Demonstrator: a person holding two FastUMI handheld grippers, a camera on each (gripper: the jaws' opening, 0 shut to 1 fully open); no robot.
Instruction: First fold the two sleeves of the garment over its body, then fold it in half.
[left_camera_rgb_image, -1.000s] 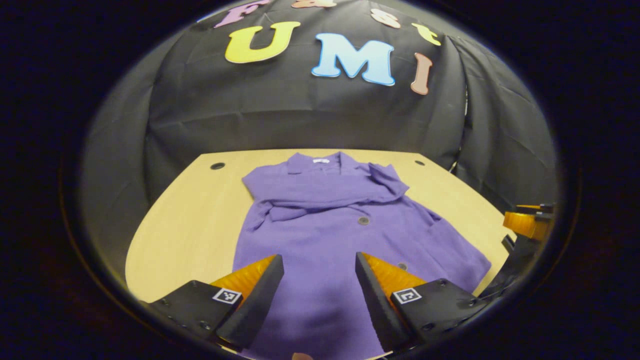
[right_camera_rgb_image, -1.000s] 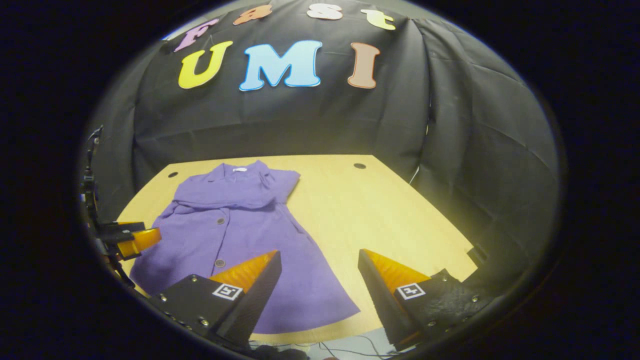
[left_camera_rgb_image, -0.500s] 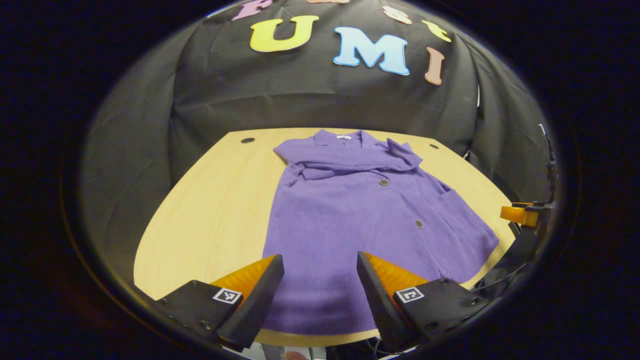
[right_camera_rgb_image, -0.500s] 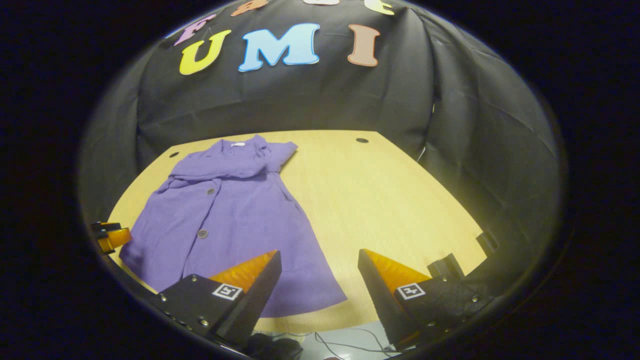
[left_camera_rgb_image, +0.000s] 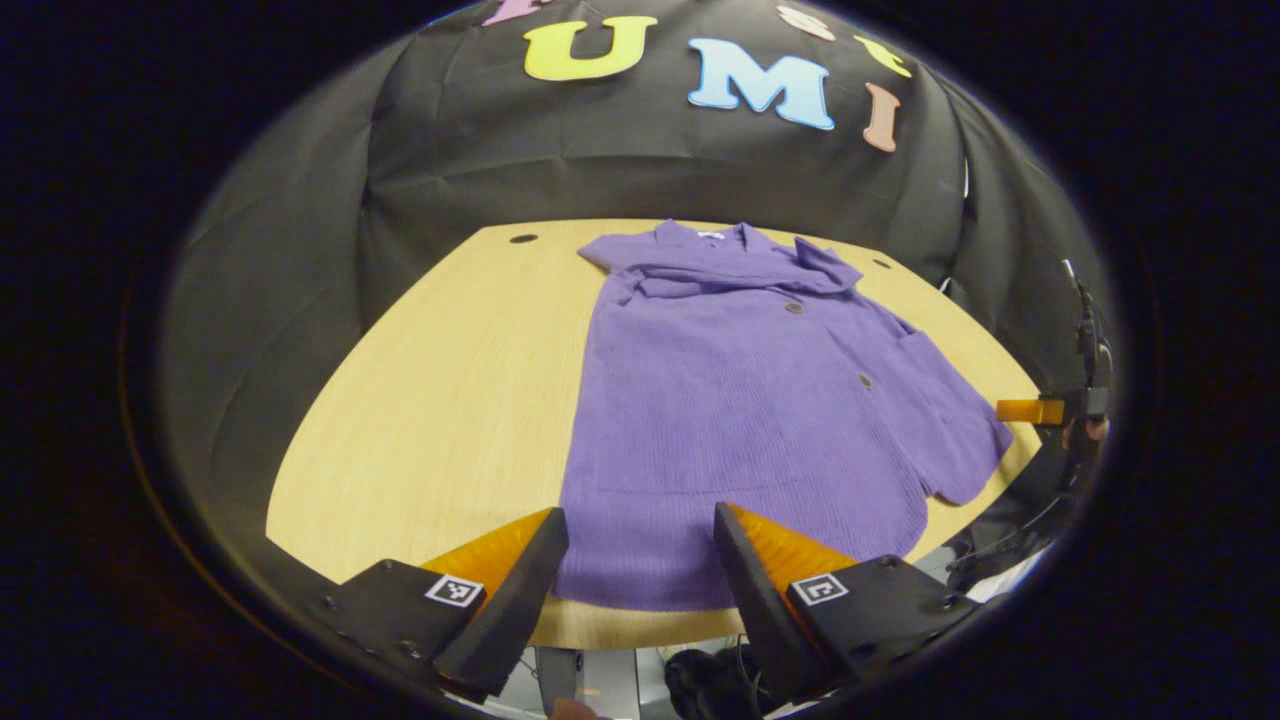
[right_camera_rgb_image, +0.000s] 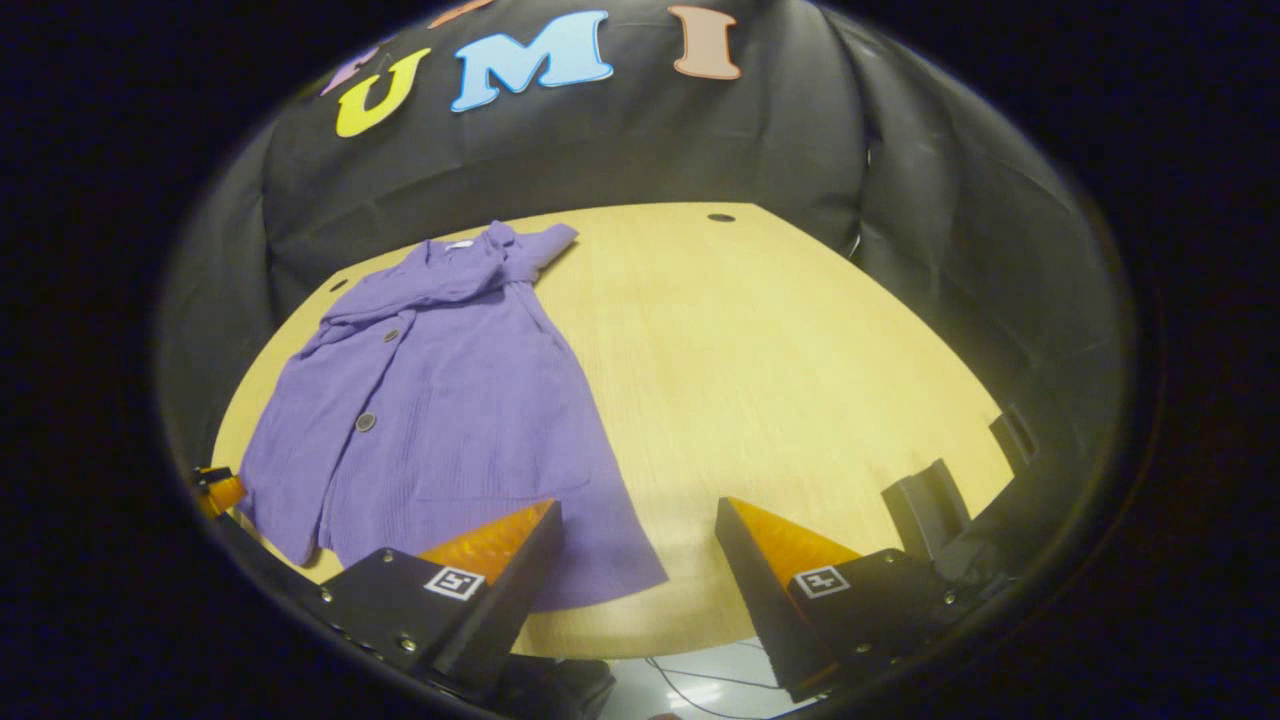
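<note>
Garment (left_camera_rgb_image: 760, 400) — ribbed matt cloth; table (left_camera_rgb_image: 440, 400) — smooth wood.

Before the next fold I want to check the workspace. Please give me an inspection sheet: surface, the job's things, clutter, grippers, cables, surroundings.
Surface: wooden table, pale, with small round holes near its far edge.
Job's things: purple garment lies flat, collar toward the far edge; both sleeves are folded across the chest; the half fold is not yet done.
Clutter: nothing seen on the table.
Grippers: left gripper open, empty, above the garment's near hem; right gripper open, empty, above the hem's corner and bare table.
Cables: thin cables on the floor beyond the near table edge.
Surroundings: black cloth wall behind and beside the table.
</note>
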